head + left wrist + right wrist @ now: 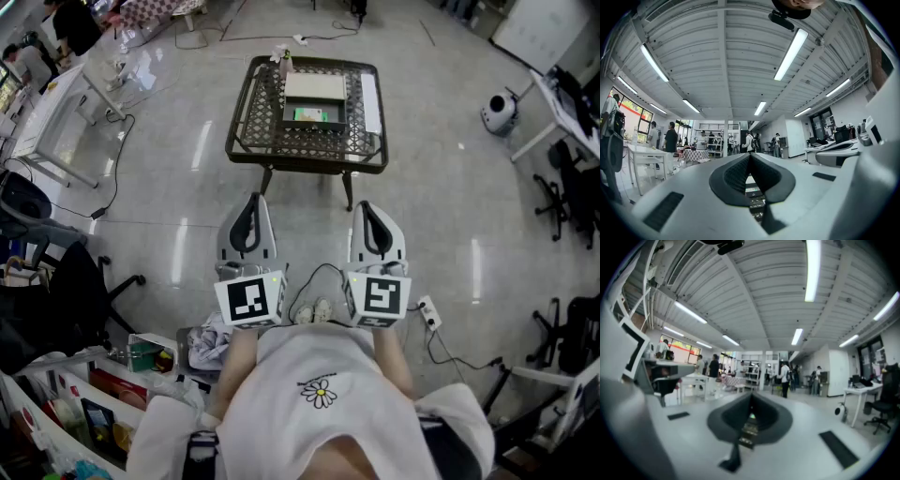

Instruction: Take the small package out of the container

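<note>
Room: a shiny grey floor (450,187) is seen, with a dark table (246,112) on it.
Box (315,86): set on the table.
Package (309,115): small, green, seen inside the box.
Left gripper (252,202): jaws pressed together, nothing held.
Right gripper (367,208): jaws pressed together, nothing held.

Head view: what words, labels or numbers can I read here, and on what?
No text can be read.
Print on the green package, on the table: too small to read.
Line above the daisy on the shirt: too small to read.
The cubes on the left gripper and right gripper: black-and-white square patterns, no letters.
</note>
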Action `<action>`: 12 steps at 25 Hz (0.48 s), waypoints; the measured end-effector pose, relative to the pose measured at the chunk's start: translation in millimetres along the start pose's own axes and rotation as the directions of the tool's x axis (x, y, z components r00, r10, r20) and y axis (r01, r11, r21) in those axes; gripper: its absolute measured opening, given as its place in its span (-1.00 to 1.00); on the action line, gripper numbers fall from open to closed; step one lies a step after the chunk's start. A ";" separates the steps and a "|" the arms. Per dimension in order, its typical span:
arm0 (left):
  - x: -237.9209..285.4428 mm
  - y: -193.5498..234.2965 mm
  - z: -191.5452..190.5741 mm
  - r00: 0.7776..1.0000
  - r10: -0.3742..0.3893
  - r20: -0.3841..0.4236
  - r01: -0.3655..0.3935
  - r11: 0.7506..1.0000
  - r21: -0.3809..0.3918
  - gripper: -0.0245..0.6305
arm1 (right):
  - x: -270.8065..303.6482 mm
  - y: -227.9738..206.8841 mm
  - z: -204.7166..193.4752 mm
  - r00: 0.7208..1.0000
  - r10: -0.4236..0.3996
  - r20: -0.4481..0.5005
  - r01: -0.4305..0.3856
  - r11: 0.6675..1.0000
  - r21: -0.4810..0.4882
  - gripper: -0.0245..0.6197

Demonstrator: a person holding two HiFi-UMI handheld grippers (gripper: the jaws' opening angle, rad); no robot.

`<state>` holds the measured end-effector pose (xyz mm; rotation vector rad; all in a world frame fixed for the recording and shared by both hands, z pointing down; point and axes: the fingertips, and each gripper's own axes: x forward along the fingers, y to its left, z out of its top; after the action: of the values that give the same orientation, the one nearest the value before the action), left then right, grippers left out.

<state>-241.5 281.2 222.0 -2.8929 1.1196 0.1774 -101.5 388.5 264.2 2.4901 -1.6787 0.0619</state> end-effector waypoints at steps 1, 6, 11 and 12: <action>1.5 -0.8 -0.7 1.000 -0.004 -0.003 0.004 1.000 0.008 -0.85 | 1.2 -0.7 0.4 1.000 0.001 0.004 -0.001 1.000 0.001 -0.83; 5.0 -5.2 -9.1 0.999 -0.007 -0.033 0.008 1.000 0.026 -0.85 | 4.6 -3.4 -2.6 1.000 0.002 0.000 -0.002 1.000 0.003 -0.83; 8.0 -13.3 -15.9 0.998 -0.014 -0.057 0.016 0.999 0.033 -0.85 | 5.0 -7.4 -7.4 1.000 0.006 -0.015 -0.006 1.000 -0.001 -0.83; 9.0 -15.0 -16.1 0.998 -0.016 -0.059 0.018 0.999 0.035 -0.85 | 5.0 -7.2 -8.8 1.000 0.018 -0.009 -0.018 1.000 0.005 -0.83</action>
<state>-223.3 285.1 236.8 -2.8931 1.0946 0.0716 -92.6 387.8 272.7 2.4748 -1.6995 0.0789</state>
